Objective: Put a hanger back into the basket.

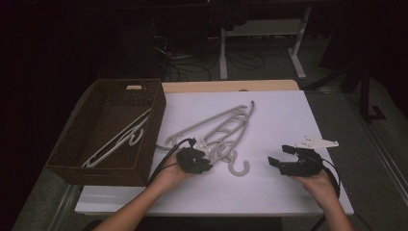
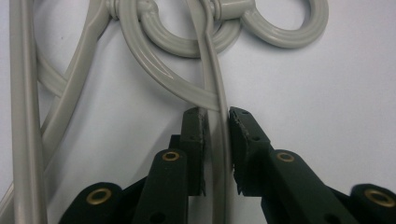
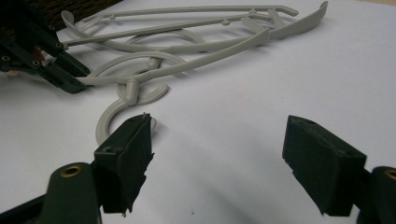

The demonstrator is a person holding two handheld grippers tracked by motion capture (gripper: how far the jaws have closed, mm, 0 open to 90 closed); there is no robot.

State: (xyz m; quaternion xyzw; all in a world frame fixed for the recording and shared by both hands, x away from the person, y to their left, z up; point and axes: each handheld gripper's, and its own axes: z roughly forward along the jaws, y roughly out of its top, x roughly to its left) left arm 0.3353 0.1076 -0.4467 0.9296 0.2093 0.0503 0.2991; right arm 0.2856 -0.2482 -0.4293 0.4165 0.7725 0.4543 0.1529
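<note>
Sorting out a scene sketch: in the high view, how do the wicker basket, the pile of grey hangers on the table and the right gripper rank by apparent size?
1. wicker basket
2. pile of grey hangers
3. right gripper

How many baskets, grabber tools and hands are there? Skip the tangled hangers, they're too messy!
Basket: 1
Tools: 2 (left tool gripping a hanger, right tool open)
Hands: 2 (left hand, right hand)
Total: 5
</note>
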